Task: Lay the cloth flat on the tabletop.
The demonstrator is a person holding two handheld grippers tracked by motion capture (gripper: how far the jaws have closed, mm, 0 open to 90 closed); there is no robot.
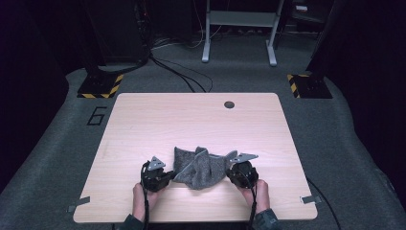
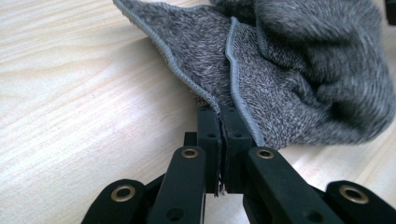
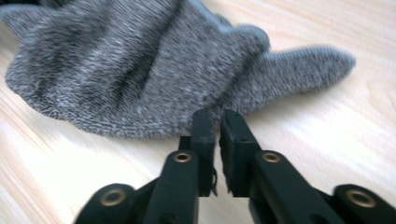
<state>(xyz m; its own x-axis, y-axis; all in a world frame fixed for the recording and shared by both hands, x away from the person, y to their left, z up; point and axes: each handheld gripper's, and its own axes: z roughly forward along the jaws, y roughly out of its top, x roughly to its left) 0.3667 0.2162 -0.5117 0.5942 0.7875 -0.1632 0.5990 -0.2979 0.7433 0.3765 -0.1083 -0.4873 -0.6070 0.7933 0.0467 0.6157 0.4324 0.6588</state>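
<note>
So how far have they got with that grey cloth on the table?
Early days, by the look of it. Done: the left hand-held gripper is clamped on a hemmed edge of the grey towel. In hand: the right hand-held gripper sits at the opposite edge, jaws slightly apart, with no firm pinch visible. Left: the towel is bunched and creased on the wooden table, so any spreading or folding remains.

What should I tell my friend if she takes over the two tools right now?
Left tool: shut on the hemmed edge of the grey cloth.
Right tool: jaws nearly closed at the cloth's other side; a small gap shows, and whether it grips is unclear.
Cloth: bunched on the wooden table, near the front edge, between both tools.
Done: one side gripped.
Left: probably secure the right side, then spread or fold the cloth.
</note>
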